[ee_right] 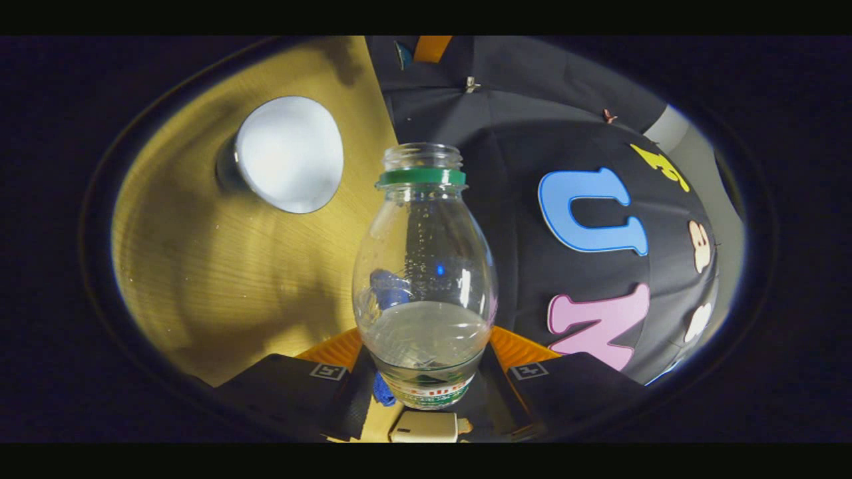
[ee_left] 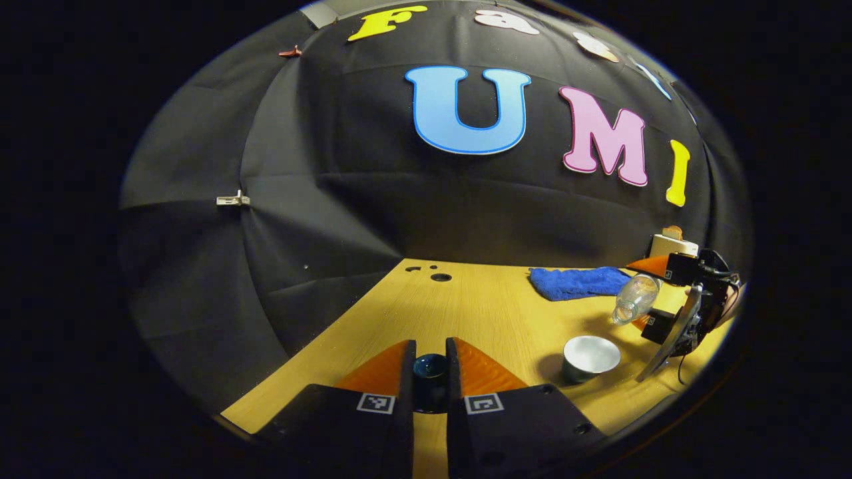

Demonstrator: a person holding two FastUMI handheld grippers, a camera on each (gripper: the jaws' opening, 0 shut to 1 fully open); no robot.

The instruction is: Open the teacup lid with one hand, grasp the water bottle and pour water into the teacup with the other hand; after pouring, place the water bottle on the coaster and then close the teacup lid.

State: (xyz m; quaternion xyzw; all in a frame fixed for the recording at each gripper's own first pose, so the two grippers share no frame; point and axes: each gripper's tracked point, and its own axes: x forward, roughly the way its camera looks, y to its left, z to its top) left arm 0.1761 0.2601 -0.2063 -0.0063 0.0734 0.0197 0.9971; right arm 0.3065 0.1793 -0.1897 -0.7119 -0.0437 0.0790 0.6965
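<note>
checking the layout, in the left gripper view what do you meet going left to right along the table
teacup lid held in the left gripper → open teacup → tilted water bottle → right gripper holding it.

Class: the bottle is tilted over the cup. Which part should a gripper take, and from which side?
Take the bottle by its wide lower body, fingers on opposite sides, coming from behind its base as the right gripper does. The neck narrows and must stay free over the cup.
</note>
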